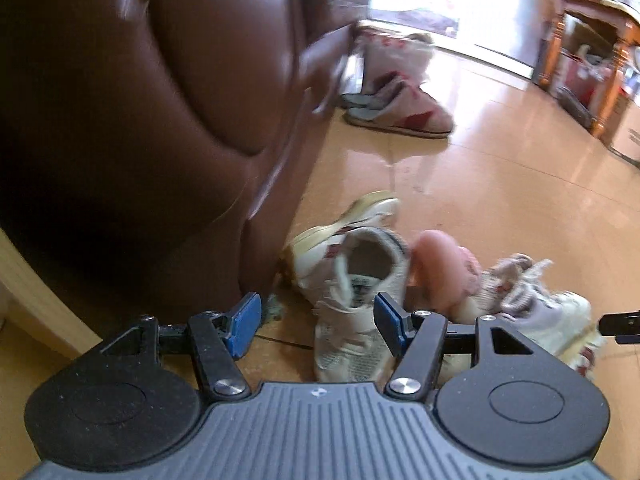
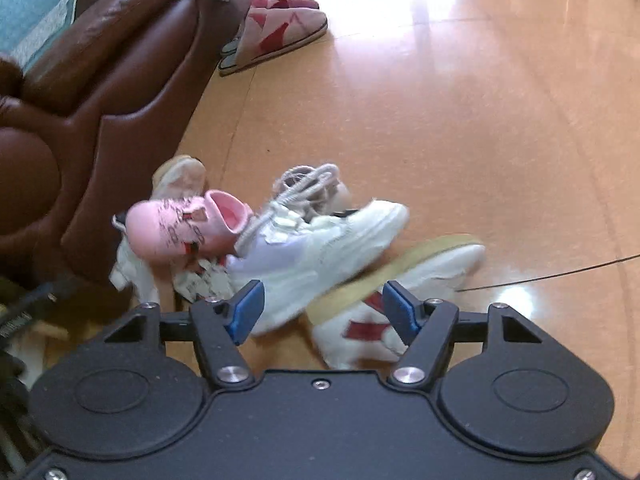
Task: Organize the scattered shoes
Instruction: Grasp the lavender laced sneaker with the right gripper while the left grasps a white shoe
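Shoe pile (image 2: 280, 240) on floor (image 2: 480, 140) beside brown sofa (image 2: 120, 80), left hand-held gripper (image 1: 316, 320) jaws apart over newsprint sneaker (image 1: 352, 304), right hand-held gripper (image 2: 324, 310) jaws apart, gripping nothing, above white sneakers (image 2: 320, 256).

I record a glossy tan tiled floor (image 2: 460, 128), with strong glare at the far side. Directly on it, near me, lies a jumbled pile: a white lace-up sneaker (image 2: 320, 248), a pink fabric shoe (image 2: 176, 224) resting on the pile's left part, a white shoe with red marks and a yellowed sole (image 2: 384, 312) tipped on its side to the right, and a white mesh shoe with its opening up (image 1: 356, 296). Farther off, a pair of beige-and-red slippers (image 2: 276, 36) sits beside the brown leather sofa (image 2: 120, 80), which stands on the left.
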Demonstrator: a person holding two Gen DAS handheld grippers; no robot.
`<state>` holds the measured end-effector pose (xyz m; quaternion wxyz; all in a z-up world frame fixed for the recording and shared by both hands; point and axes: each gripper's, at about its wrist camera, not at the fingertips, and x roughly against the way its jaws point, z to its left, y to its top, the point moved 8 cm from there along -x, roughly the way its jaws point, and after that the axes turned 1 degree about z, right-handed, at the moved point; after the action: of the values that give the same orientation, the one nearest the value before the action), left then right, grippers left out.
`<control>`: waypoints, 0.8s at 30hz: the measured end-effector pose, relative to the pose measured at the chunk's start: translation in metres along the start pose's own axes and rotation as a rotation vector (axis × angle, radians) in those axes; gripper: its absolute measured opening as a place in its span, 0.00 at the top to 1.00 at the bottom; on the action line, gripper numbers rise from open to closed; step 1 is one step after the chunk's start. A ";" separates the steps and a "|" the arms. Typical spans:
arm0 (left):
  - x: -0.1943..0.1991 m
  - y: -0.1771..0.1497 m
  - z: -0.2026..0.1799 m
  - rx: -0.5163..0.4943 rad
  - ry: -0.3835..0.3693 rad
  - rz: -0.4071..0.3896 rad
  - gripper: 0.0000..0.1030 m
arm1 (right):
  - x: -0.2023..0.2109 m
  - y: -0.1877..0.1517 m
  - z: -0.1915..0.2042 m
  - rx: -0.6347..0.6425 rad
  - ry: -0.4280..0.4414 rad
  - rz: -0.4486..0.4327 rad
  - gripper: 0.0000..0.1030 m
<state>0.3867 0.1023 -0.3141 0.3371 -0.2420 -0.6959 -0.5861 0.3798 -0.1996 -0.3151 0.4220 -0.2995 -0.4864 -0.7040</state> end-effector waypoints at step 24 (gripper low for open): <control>-0.038 0.007 -0.002 0.050 -0.045 0.018 0.40 | -0.066 0.007 0.039 -0.137 -0.227 0.033 0.37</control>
<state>0.4172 0.1037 -0.3385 0.3325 -0.2528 -0.7155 -0.5599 0.4173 -0.1446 -0.3535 0.3542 -0.4131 -0.4767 -0.6904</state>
